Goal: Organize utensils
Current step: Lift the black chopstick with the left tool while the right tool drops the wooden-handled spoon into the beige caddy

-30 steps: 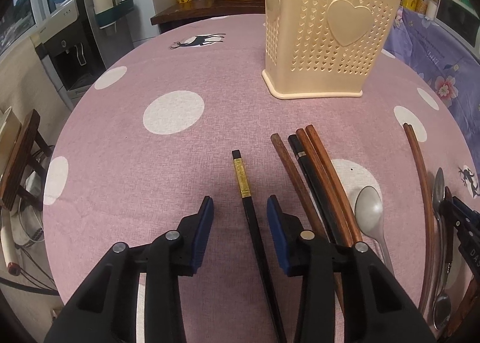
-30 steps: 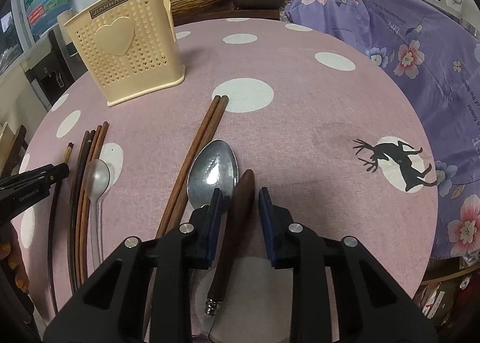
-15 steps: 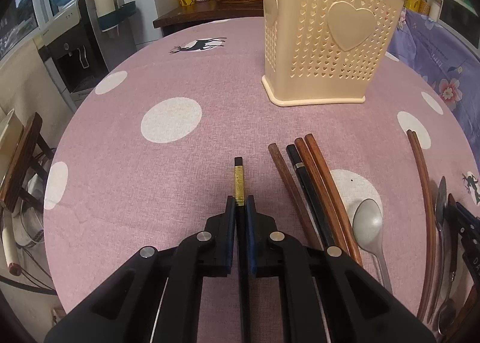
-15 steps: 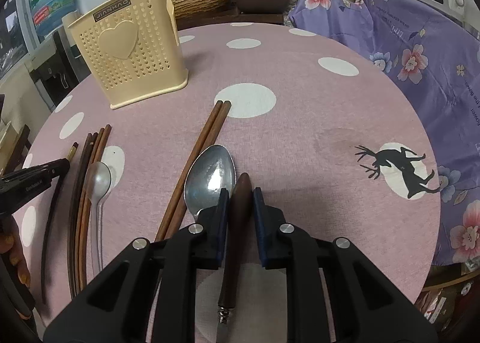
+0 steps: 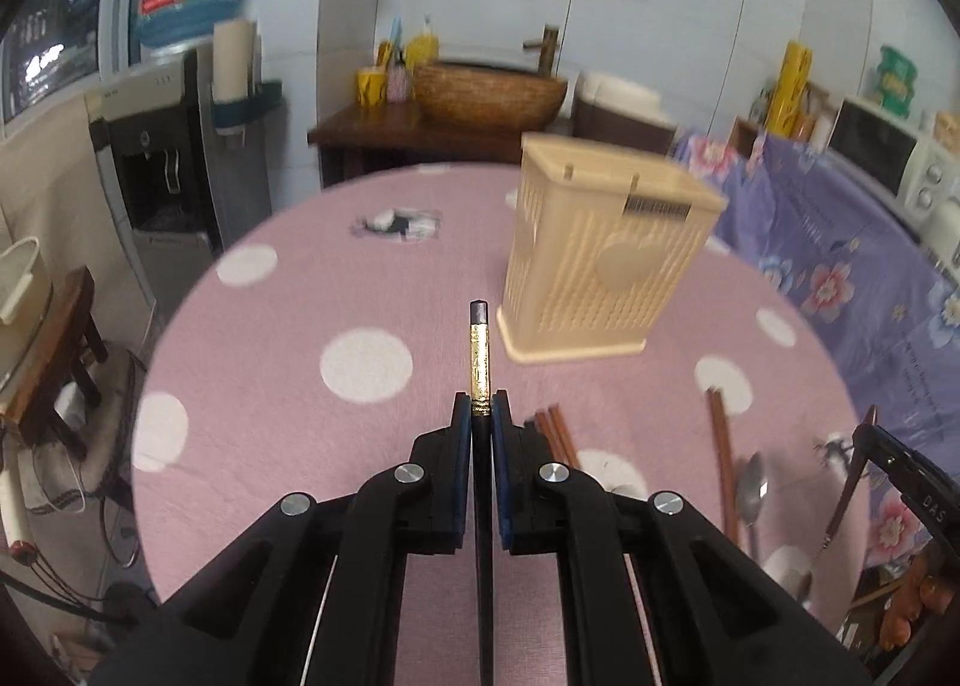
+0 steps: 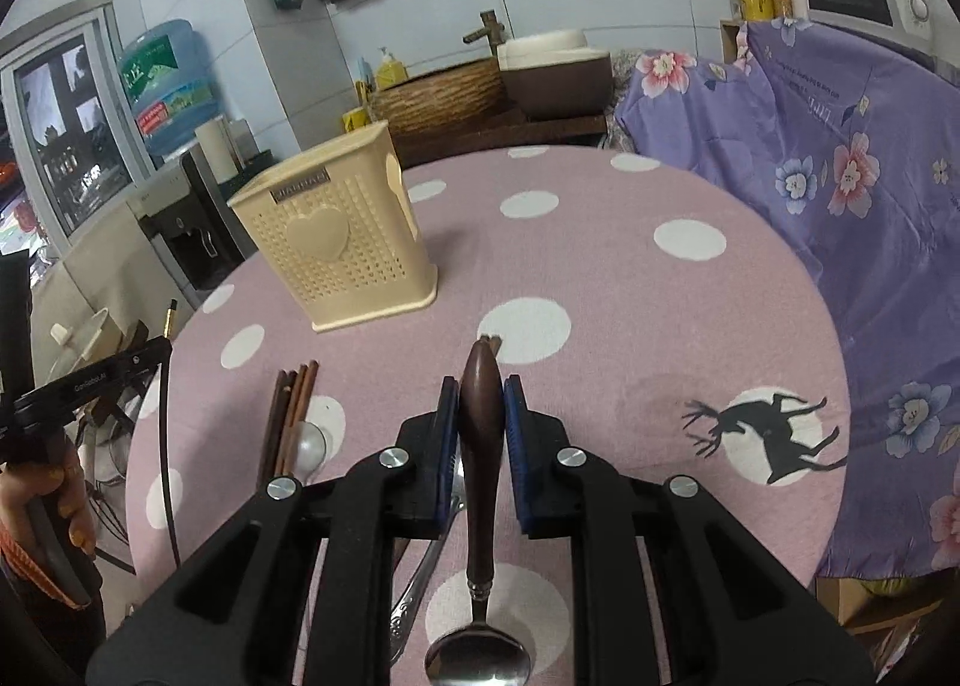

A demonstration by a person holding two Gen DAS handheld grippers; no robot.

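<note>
My left gripper (image 5: pixel 480 416) is shut on a black chopstick with a gold band (image 5: pixel 479 356), held above the table with its end toward the cream utensil basket (image 5: pixel 600 260). My right gripper (image 6: pixel 480 404) is shut on the dark wooden handle of a spoon (image 6: pixel 480 422), lifted, its metal bowl (image 6: pixel 478 662) hanging near the camera. The basket (image 6: pixel 342 248) stands ahead and left in the right wrist view. The left gripper (image 6: pixel 90 386) with its chopstick shows at the left edge there.
On the pink dotted tablecloth (image 5: pixel 288 386) lie several brown chopsticks (image 5: pixel 555 434), another pair (image 5: pixel 723 446), a metal spoon (image 5: pixel 750 488), and in the right wrist view a small spoon (image 6: pixel 309 446) by the chopsticks (image 6: pixel 291 416). A purple floral cloth (image 6: pixel 840 206) lies on the right.
Both grippers went from open to shut on their utensils, then lifted them off the table. The basket now looks farther away and lower in both views.
</note>
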